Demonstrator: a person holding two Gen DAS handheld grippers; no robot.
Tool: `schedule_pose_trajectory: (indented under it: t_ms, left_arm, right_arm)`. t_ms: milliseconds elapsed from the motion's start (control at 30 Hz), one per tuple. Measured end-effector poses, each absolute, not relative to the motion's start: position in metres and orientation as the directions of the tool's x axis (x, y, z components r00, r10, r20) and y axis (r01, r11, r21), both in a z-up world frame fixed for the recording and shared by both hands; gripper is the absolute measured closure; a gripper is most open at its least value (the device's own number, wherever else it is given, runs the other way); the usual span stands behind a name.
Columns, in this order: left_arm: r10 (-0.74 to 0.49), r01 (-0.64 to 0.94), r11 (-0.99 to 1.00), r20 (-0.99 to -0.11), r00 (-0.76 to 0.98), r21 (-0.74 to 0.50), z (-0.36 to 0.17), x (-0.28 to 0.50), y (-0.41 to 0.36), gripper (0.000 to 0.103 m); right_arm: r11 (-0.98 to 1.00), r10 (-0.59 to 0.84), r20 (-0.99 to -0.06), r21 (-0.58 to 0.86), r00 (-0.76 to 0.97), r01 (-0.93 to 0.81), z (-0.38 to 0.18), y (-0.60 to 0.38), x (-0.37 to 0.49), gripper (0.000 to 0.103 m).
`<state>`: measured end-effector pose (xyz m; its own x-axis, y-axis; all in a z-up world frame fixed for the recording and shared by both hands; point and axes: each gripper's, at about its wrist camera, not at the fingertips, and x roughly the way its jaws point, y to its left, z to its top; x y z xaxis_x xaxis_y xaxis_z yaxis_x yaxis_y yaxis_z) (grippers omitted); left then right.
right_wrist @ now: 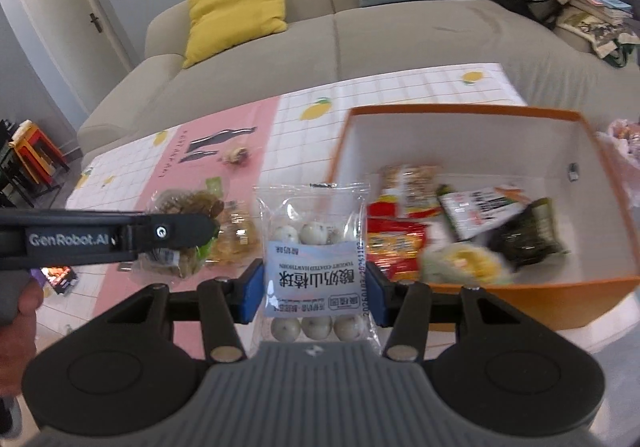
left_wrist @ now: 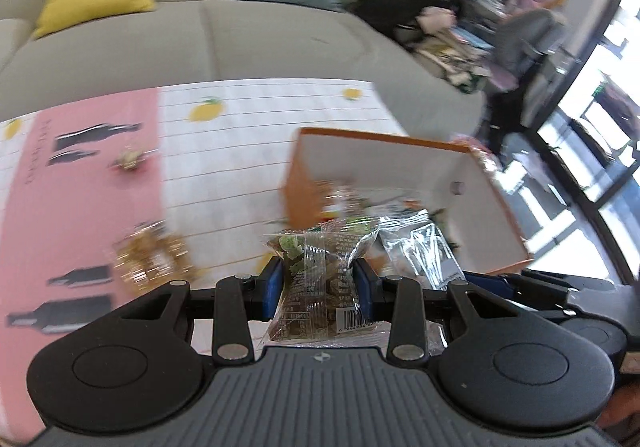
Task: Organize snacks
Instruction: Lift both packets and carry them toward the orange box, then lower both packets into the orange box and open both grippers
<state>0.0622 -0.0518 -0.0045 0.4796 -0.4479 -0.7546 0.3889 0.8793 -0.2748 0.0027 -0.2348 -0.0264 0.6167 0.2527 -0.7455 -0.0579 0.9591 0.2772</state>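
My left gripper (left_wrist: 319, 285) is shut on a clear snack packet with green print (left_wrist: 316, 279), held above the table near the left side of the orange box (left_wrist: 384, 141). My right gripper (right_wrist: 315, 287) is shut on a clear bag of white yogurt hawthorn balls (right_wrist: 314, 247), held just left of the orange box (right_wrist: 460, 113). The box has white inner walls and holds several snack packets, among them a red packet (right_wrist: 394, 243) and a dark green one (right_wrist: 528, 231). The left gripper's body (right_wrist: 104, 235) shows at the left of the right wrist view.
The table has a pink and white lemon-print cloth (right_wrist: 304, 127). Loose snacks lie on it: a golden packet (left_wrist: 152, 259), a small wrapped sweet (left_wrist: 130, 161), a bag of brownish snacks (right_wrist: 188, 207). A grey sofa (right_wrist: 320, 35) with yellow and blue cushions stands behind.
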Motion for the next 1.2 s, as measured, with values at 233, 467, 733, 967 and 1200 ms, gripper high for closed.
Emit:
schedule_pose_trajectory:
  t_ms: [233,467,733,967,1200]
  left_arm:
    - [-0.525,0.482,0.818,-0.751,0.401,-0.315,-0.004,0.094,-0.115,0.061]
    - [-0.533,0.526,0.786,-0.787,0.312,-0.324,-0.03,0.123,-0.167,0.061]
    - [-0.441,0.54,0.8,-0.867,0.232,-0.263,-0.073,0.154,-0.205,0.061]
    - [-0.346,0.556,0.809,-0.92,0.186,-0.191,-0.103,0.166,-0.221,0.061]
    - [-0.287,0.578,0.805,-0.941,0.182,-0.134,-0.119,0.17,-0.231,0.061]
  right_arm:
    - [0.971,0.193,-0.776,0.24,0.6,-0.001,-0.01,-0.306,0.02,0.052]
    - [0.988,0.115,-0.843,0.152,0.526,0.028,-0.018,-0.36,0.053,0.051]
    - [0.992,0.104,-0.916,0.123,0.387,0.025,-0.055,-0.383,0.091,0.05]
    - [0.997,0.081,-0.962,0.082,0.261,-0.006,-0.092,-0.381,0.111,0.049]
    - [0.998,0.059,-0.984,0.053,0.171,-0.038,-0.118,-0.377,0.121,0.047]
